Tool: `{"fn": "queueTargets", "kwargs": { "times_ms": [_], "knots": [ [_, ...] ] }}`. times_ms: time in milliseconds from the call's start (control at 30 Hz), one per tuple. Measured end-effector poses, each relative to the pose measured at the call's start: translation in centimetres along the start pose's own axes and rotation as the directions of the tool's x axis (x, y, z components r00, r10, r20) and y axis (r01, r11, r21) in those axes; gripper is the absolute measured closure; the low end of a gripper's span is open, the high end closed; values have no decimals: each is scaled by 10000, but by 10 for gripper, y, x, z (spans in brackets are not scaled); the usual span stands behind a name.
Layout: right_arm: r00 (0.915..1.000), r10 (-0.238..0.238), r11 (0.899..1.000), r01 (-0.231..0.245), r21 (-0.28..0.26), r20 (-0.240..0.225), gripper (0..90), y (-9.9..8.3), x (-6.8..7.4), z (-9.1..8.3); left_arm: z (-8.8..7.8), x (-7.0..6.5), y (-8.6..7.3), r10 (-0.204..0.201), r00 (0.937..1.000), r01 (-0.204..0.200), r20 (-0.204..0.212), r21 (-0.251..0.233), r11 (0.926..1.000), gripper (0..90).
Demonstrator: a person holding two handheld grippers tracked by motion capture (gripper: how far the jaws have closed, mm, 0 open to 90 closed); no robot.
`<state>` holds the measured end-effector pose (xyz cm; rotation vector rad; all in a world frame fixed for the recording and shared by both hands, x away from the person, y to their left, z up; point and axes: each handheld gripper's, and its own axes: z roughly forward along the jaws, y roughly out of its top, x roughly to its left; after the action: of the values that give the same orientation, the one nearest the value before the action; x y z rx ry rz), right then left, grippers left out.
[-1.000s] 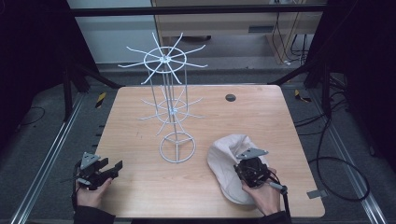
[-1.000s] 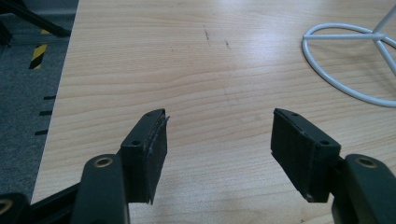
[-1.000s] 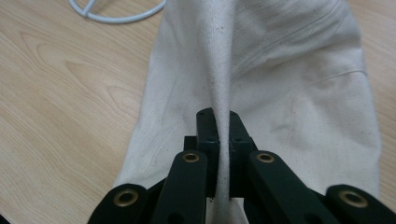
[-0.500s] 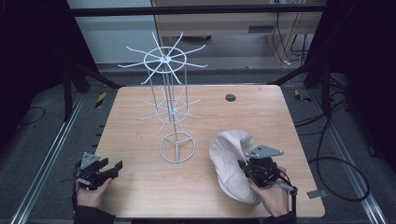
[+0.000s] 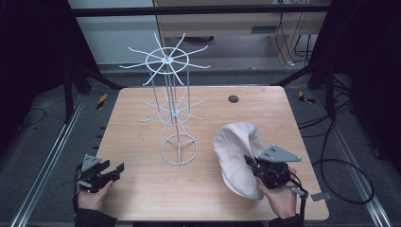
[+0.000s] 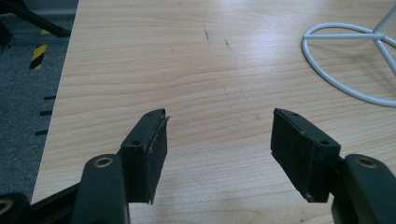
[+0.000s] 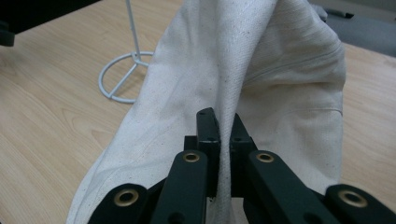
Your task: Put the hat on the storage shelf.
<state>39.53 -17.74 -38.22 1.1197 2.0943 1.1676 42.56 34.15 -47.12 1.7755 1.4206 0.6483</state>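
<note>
Lifted since the earlier frame, the cream cloth (image 5: 236, 151) stands higher above the tabletop (image 5: 142, 189) (right of the wire rack (image 5: 172, 109)), a fold pinched in the right gripper's (image 5: 251, 164) jaws. Left gripper (image 5: 113, 170) jaws gape wide, empty.

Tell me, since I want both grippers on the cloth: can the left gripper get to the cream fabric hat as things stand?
Probably yes. The left gripper is open and holds nothing, with bare wooden table between it and the cream fabric hat. The white wire rack's ring base stands farther back.
</note>
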Motion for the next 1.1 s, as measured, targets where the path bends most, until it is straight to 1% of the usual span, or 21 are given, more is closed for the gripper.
{"fn": "queueTargets", "kwargs": {
  "times_ms": [100,133,200,367,400,500,600,667,867,1033,1100],
  "knots": [
    [10000,37,9993,-39,-372,-48,884,2,-1,-5,0,0,0,9,10000,-9,-9,27,10000,361],
    [10000,37,9993,-39,-372,-48,884,2,-1,-5,0,0,0,9,10000,-9,-9,27,10000,361],
    [10000,-63,9983,63,-575,1,884,3,-2,-7,0,0,0,13,10000,-13,-19,21,10000,361],
    [10000,-31,9958,33,-919,23,884,6,-3,-12,0,0,0,9,10000,-9,-33,26,10000,361],
    [9999,-60,9950,69,-994,89,884,6,-3,-13,0,0,0,12,10000,-12,-31,30,10000,361],
    [9999,-90,9922,101,-1241,97,884,9,-3,-15,0,0,0,16,10000,-16,-30,34,10000,361],
    [9997,-199,9901,212,-1388,110,884,11,-3,-16,0,-1,0,37,10000,-37,-39,44,10000,361],
    [9998,-130,9893,148,-1448,132,884,12,-3,-18,0,0,0,24,10000,-24,-33,39,10000,361],
    [9995,-105,9847,156,-1734,302,884,16,-8,-22,0,0,0,-1,10000,1,-31,39,10000,361],
    [9992,11,9736,81,-2281,401,884,23,-13,-29,1,0,-1,5,10000,-5,-42,61,10000,361],
    [9991,97,9670,10,-2549,405,885,27,-15,-31,1,1,-1,-27,10000,28,-44,67,10000,361]
  ]
}}
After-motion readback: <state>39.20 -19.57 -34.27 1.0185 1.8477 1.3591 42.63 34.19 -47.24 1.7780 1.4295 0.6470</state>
